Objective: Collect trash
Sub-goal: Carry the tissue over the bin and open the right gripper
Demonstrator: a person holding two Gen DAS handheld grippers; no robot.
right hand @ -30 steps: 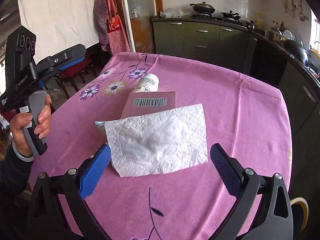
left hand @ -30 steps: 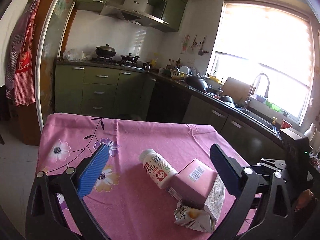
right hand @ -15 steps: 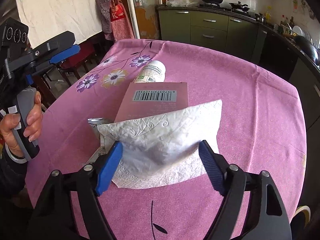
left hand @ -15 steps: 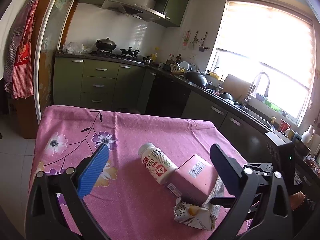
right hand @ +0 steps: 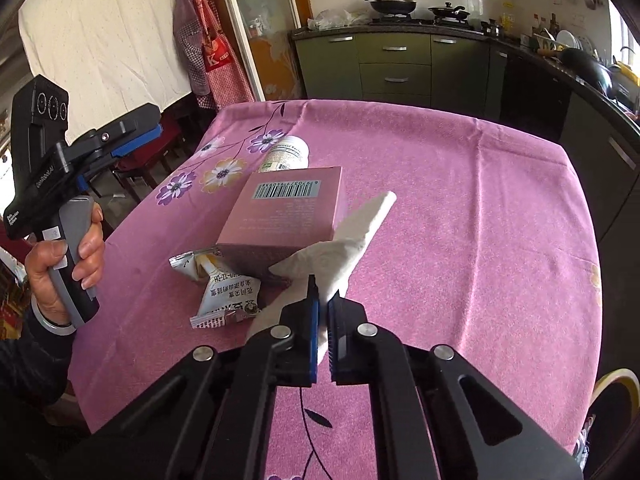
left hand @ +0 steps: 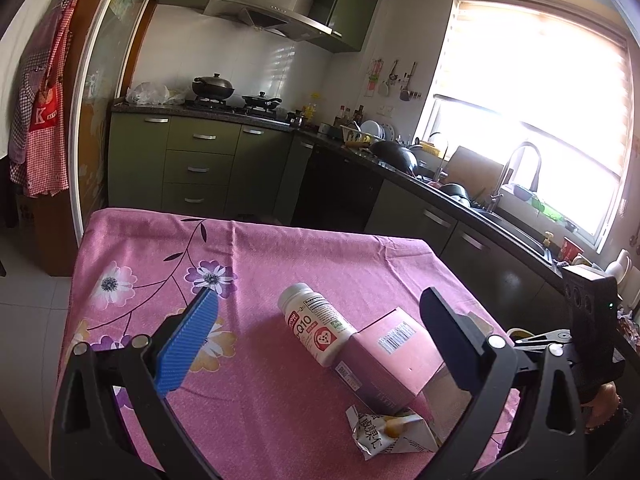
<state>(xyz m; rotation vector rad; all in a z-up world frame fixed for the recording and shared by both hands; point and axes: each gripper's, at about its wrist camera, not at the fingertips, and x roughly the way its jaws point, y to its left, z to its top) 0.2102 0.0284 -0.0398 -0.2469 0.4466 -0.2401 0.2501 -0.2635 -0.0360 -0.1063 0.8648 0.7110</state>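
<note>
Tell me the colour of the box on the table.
Pink, with a barcode label: the box shows best in the right wrist view.

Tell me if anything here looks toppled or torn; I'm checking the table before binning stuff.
The white bottle lies on its side against the pink box. The snack wrapper beside the box is torn open and crumpled. The right gripper pinches a bunched tissue.

The table [right hand: 460, 208] carries a pink floral tablecloth [left hand: 168, 264]. A pink box [right hand: 288, 216] lies near the cloth's middle. A white supplement bottle [left hand: 316, 330] lies on its side, touching the box's far end. A crumpled snack wrapper [right hand: 224, 288] lies at the box's near end. A white paper napkin [right hand: 340, 252] rises beside the box's right edge.
</note>
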